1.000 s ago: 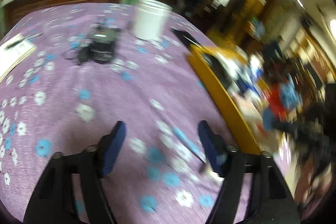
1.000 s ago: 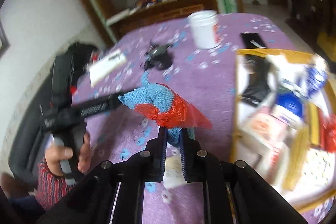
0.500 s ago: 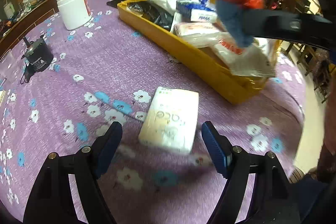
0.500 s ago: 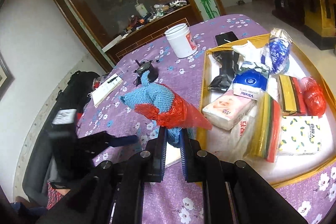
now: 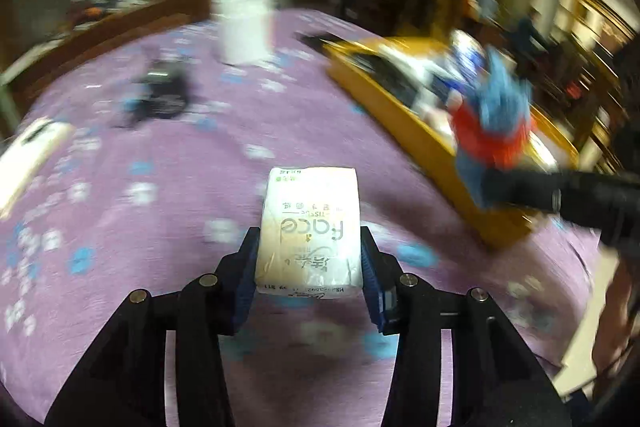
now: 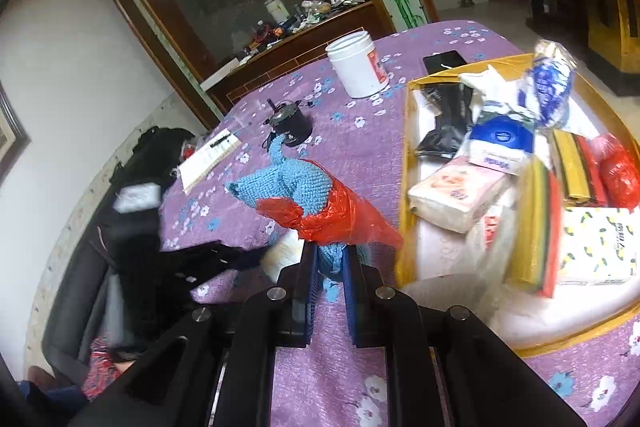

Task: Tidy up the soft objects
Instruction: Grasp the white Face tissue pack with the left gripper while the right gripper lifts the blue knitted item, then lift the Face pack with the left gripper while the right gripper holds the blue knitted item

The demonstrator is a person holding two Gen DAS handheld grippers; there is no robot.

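Note:
My left gripper (image 5: 309, 259) is shut on a white tissue pack (image 5: 310, 227) printed "Face", over the purple flowered tablecloth (image 5: 180, 155). My right gripper (image 6: 328, 267) is shut on a blue knitted toy wrapped in red plastic (image 6: 304, 191), held above the table left of the yellow tray (image 6: 405, 163). The toy (image 5: 492, 119) and the right gripper's arm show blurred at the right of the left wrist view, beside the tray (image 5: 404, 119). The tray holds several tissue packs, sponges and bags.
A white jar (image 6: 356, 67), a small black device (image 6: 290, 123), a black phone (image 6: 444, 61) and a notepad (image 6: 208, 157) lie on the far part of the table. A black bag (image 6: 156, 147) sits off the left edge. A wooden sideboard stands behind.
My left gripper swung to the tissue pack and closed on it. My right gripper kept hold of the blue toy and moved near the tray.

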